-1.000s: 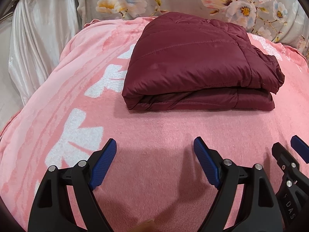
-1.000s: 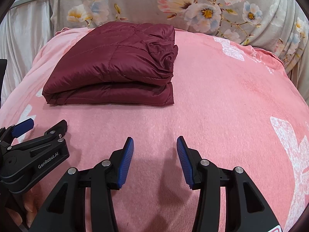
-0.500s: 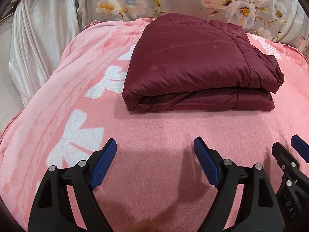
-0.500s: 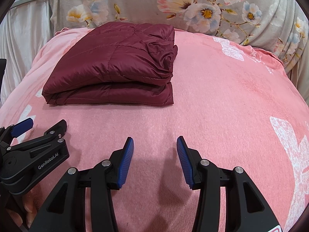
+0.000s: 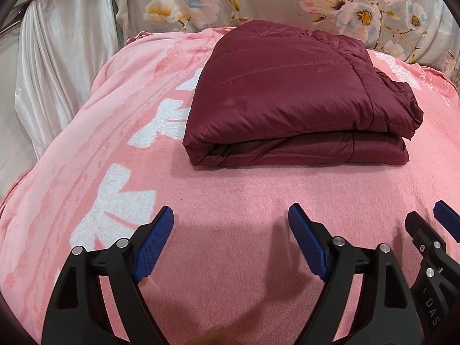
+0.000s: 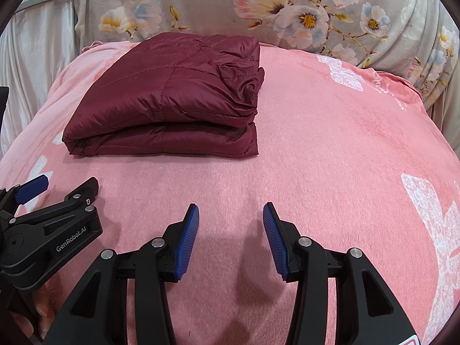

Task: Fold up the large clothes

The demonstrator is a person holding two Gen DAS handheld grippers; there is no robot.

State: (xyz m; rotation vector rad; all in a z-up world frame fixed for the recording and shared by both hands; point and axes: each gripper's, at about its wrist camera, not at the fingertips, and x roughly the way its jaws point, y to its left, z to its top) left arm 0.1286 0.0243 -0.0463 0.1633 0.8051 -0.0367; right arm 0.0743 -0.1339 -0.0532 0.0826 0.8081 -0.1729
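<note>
— Jacket?
— Folded into a maroon stack, lying on the pink blanket, well ahead of both tools.
— Left gripper?
— Spread wide, nothing between the pads.
— Right gripper?
— Parted too, narrower, empty, hanging over bare blanket.

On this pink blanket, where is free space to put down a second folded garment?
The widest bare patch is right of the jacket, from its right edge to the blanket edge. A free strip also runs between the jacket's near edge and both claws. It is tighter left of the jacket, towards the white curtain, and behind it by the floral cloth.
</note>
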